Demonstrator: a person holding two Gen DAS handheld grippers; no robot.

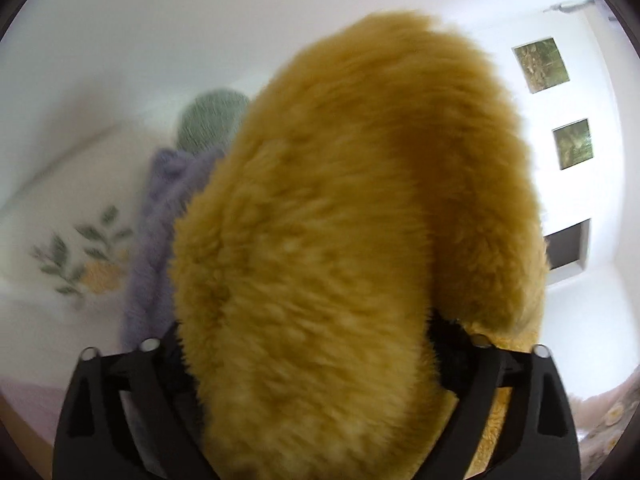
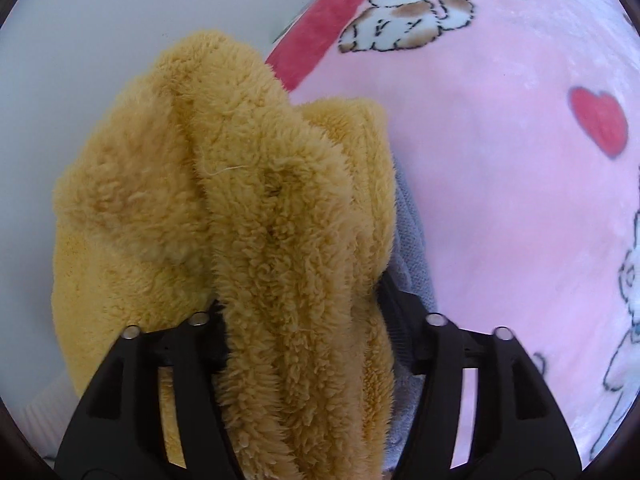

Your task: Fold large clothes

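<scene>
Left gripper (image 1: 316,344): fingers pinched on the yellow fleece garment (image 1: 360,220), raised, blurred. Purple knit (image 1: 160,216) and green knit (image 1: 212,120) behind. Right gripper (image 2: 312,320): fingers clamped on the same fleece (image 2: 248,208), above the pink blanket (image 2: 500,184); grey knit (image 2: 412,240) beside it.

Bright, soft daylight fills both fisheye views, washing the white wall (image 1: 120,40) nearly featureless. The left view is smeared by motion blur, while the right view is sharper. Straight lines bow toward dark circular edges.
</scene>
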